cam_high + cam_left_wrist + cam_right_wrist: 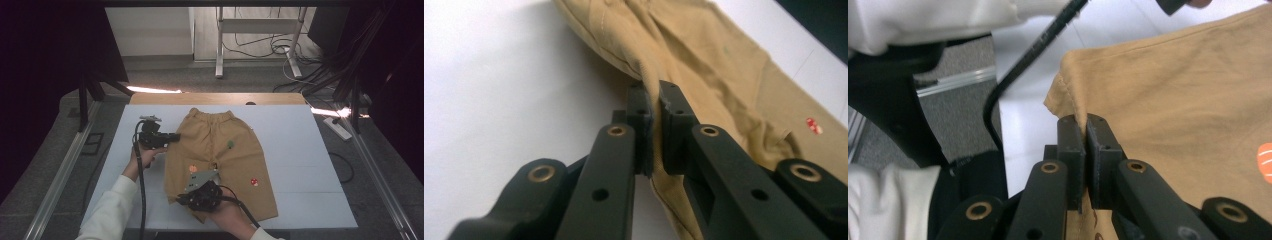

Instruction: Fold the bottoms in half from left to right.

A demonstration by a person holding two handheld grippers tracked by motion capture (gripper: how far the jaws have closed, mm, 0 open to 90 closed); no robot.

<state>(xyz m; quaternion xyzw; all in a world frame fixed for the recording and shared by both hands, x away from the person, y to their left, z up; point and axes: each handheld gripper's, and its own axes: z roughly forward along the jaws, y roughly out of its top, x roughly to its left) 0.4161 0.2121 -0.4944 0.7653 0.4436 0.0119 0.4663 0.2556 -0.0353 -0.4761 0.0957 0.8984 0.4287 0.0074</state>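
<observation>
white tabletop [300, 150] under my camera, grey floor beyond. my left gripper [651, 107] pinches the tan shorts' [220, 150] side edge at centre left; my right gripper [1083, 125] pinches a leg hem corner, lower centre. shorts lie flat mid-frame, waistband toward the top.

Both tongs, left [172, 136] and right [181, 200], clamped.

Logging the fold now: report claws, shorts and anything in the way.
Left claw shut on shorts, side edge. Right claw shut on the hem corner. Shorts spread flat on white table. Nothing in the way.
</observation>
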